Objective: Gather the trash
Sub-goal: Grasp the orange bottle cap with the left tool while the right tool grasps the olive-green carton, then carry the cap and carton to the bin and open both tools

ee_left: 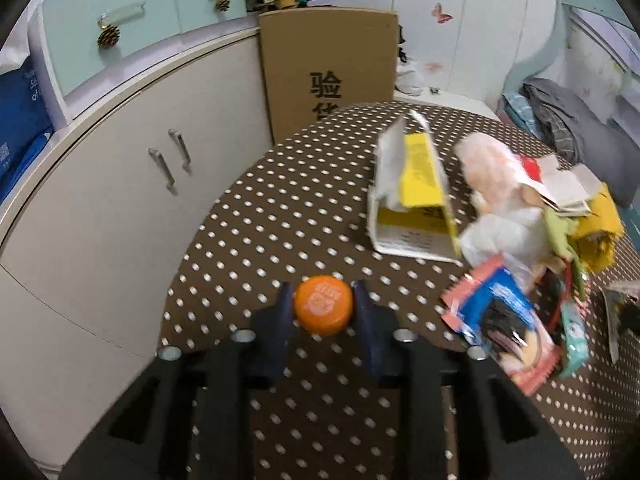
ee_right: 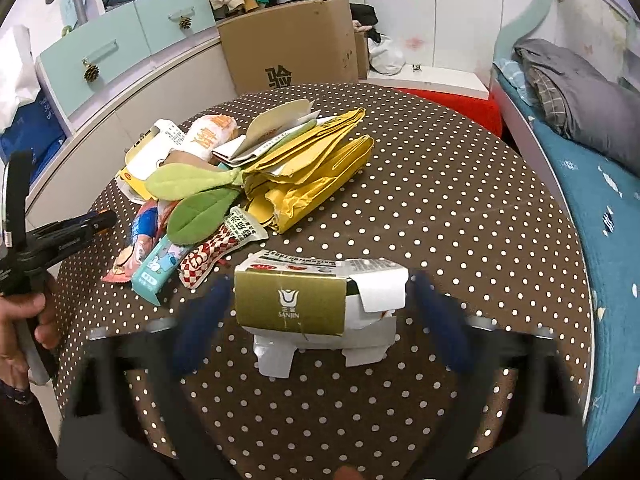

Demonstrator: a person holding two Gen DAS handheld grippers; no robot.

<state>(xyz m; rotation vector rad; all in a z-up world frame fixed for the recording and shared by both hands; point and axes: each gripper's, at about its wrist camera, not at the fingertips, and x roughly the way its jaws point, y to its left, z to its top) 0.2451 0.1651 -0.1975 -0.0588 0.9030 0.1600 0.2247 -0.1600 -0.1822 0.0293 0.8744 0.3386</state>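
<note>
On the near left edge of the polka-dot table (ee_left: 304, 208): left gripper (ee_left: 323, 312), jaws narrowed onto an orange bottle cap (ee_left: 323, 310), one dark blue finger pressed to each side of it. The cap looks raised above the cloth, though its height cannot be told.

Right of the cap, left wrist view: a blurred red-and-blue snack wrapper (ee_left: 500, 320); farther off, an open white-and-yellow carton (ee_left: 412, 200) standing on the cloth; beside it a pinkish-white plush toy (ee_left: 496, 176) against the heap of litter.

Near centre of the table, right wrist view: right gripper (ee_right: 320, 304), jaws spread wide, a blue finger on either side of a flattened gold-and-white box (ee_right: 316, 304) marked SANJIN. Neither finger clearly touches the box; both are blurred. The box lies on the cloth.

Far left of the box: the trash pile, comprising crumpled yellow paper bags (ee_right: 312, 168), two green fabric leaves (ee_right: 192, 196), a red-and-white checked packet (ee_right: 216, 252), a teal wrapper (ee_right: 156, 268) and a white-and-yellow carton (ee_right: 148, 160).

Far edge of the scene, beyond the table: a brown cardboard box (ee_right: 292, 48) with printed characters, standing against white cabinets (ee_left: 120, 184) with mint drawers above.

At the right: a bed (ee_right: 600, 208) with a teal cover.
</note>
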